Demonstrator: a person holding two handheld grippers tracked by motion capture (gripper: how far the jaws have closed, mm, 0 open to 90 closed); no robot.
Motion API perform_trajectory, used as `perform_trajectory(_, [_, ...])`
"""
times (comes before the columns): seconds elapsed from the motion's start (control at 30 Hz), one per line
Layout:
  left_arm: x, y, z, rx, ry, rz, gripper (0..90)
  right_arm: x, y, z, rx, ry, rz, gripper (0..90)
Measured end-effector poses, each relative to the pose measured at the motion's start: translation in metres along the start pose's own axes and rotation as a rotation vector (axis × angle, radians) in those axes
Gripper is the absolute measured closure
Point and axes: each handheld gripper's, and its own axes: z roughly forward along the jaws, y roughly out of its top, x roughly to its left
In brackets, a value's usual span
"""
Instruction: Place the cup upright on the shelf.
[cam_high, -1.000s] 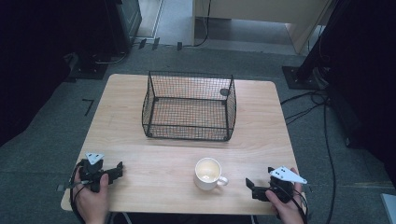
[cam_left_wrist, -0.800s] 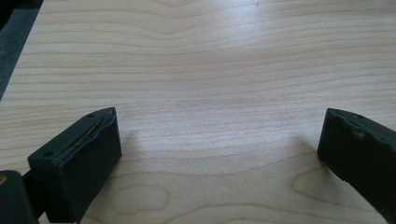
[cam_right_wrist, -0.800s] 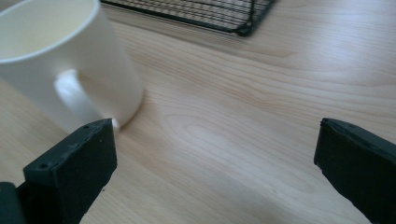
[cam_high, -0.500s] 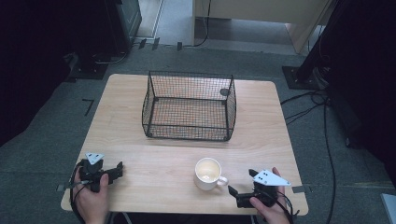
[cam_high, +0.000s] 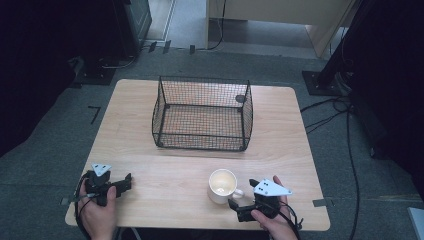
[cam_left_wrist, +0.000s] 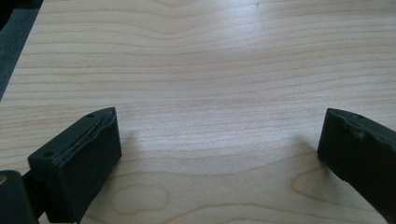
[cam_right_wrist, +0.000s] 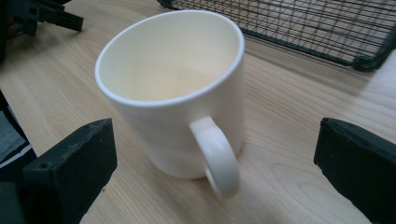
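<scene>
A cream mug stands upright on the wooden table, near the front edge, with its handle facing my right gripper. The mug looks empty. My right gripper sits just right of the mug and is open; in the right gripper view its jaws stand wide on either side of the handle without touching it. My left gripper rests at the front left corner, held by a hand. It is open over bare wood.
A black wire basket stands empty at the table's middle back, and its lower edge lies beyond the mug. The left gripper appears far off in the right gripper view. Cables trail on the floor at the right.
My right gripper has moved left and turned toward the mug, ending with its jaws on either side of the handle. The left gripper and the mug have stayed put.
</scene>
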Motion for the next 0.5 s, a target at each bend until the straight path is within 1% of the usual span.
perform_trajectory(0.1, [0.0, 0.0, 0.0, -0.001, 0.0, -0.001, 0.0, 0.003, 0.003, 0.008, -0.002, 0.008, -0.011, 0.0])
perform_trajectory(0.13, [0.0, 0.0, 0.0, -0.001, 0.0, -0.001, 0.0, 0.006, 0.005, 0.013, -0.013, 0.01, -0.027, 1.7])
perform_trajectory(0.3, [0.0, 0.0, 0.0, 0.0, 0.0, 0.0, 0.0, 0.011, 0.009, 0.021, -0.021, 0.026, -0.046, 3.1])
perform_trajectory(0.43, [0.0, 0.0, 0.0, 0.0, 0.0, 0.0, 0.0, 0.016, 0.013, 0.031, -0.015, 0.04, -0.051, 3.2])
perform_trajectory(0.47, [0.0, 0.0, 0.0, 0.0, 0.0, 0.0, 0.0, 0.016, 0.013, 0.031, -0.015, 0.04, -0.051, 3.2])
perform_trajectory(0.5, [0.0, 0.0, 0.0, 0.0, 0.0, 0.0, 0.0, 0.016, 0.014, 0.032, -0.018, 0.047, -0.037, 3.1])
